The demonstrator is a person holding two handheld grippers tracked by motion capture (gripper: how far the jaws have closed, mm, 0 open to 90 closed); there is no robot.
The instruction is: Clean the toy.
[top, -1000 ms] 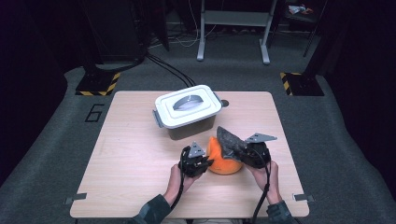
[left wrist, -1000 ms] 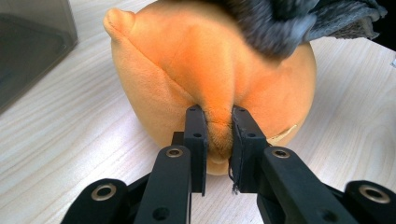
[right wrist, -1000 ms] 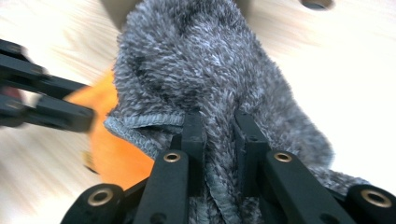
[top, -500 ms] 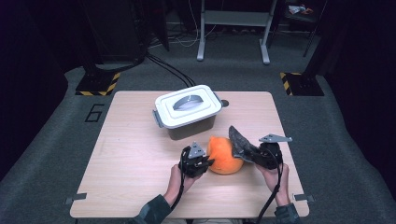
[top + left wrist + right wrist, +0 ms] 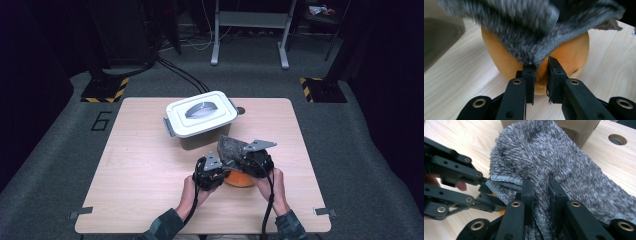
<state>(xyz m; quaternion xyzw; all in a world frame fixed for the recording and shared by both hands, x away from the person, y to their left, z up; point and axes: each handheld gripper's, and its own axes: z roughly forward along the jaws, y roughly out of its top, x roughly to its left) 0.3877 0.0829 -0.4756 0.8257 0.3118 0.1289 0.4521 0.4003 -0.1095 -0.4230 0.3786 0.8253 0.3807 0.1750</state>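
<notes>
Right gripper view: right gripper (image 5: 541,185) pinching grey fuzzy cloth (image 5: 564,157) draped over orange object (image 5: 506,60); left gripper (image 5: 541,65) pinching its protrusion (counter (image 5: 140,165) below).

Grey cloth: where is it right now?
In the high view the grey cloth is draped over the orange object, near the table's front edge, just in front of the white lidded box, pinched in the right gripper.

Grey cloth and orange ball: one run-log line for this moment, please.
grey cloth: draped over orange ball | right gripper: shut on cloth | left gripper: at cloth hem | lidded box: behind
</notes>
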